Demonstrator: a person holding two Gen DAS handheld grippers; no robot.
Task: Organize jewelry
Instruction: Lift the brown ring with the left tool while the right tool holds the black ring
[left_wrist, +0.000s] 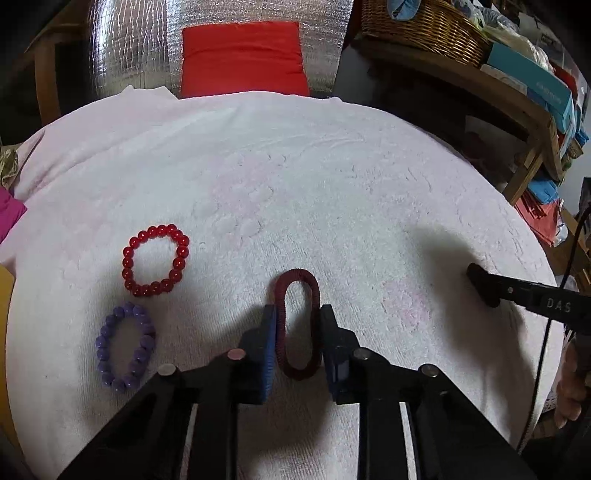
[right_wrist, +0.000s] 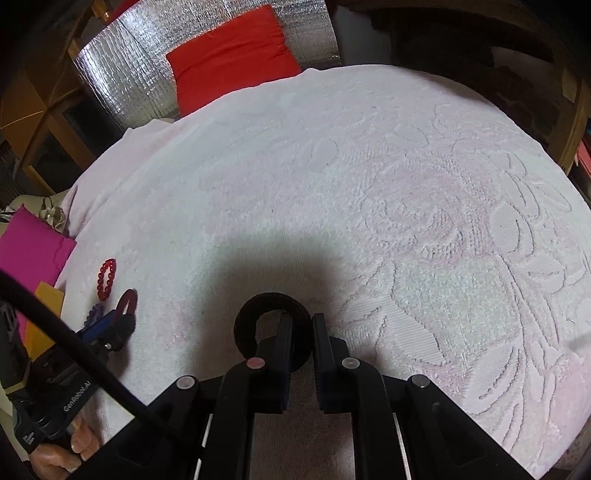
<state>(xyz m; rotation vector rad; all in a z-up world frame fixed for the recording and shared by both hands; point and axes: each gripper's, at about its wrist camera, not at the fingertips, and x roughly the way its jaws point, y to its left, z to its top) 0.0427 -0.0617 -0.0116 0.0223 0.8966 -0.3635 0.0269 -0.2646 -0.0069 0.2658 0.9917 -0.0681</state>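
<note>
On the pale pink towel (left_wrist: 295, 184) my left gripper (left_wrist: 298, 312) is shut on a dark red fabric band (left_wrist: 297, 275); its pads press both long sides and squeeze it into an oval. To its left lie a red bead bracelet (left_wrist: 181, 253) and, nearer, a purple bead bracelet (left_wrist: 102, 341). My right gripper (right_wrist: 302, 318) is shut on the right side of a black fabric band (right_wrist: 245, 328), which rests on the towel (right_wrist: 369, 184). In the left wrist view the right gripper (left_wrist: 480, 284) reaches in from the right edge. The right wrist view shows the left gripper (right_wrist: 118, 325), the dark red band (right_wrist: 123, 299) and the red bracelet (right_wrist: 100, 280) at far left.
Behind the towel stand a red cushion (left_wrist: 243, 59) and silver foil padding (left_wrist: 129, 48). A wooden shelf with a wicker basket (left_wrist: 421, 26) and boxes (left_wrist: 535, 85) is at the right. A pink cloth (right_wrist: 33, 247) lies off the towel's left edge. A person's hand (right_wrist: 74, 443) holds the left gripper.
</note>
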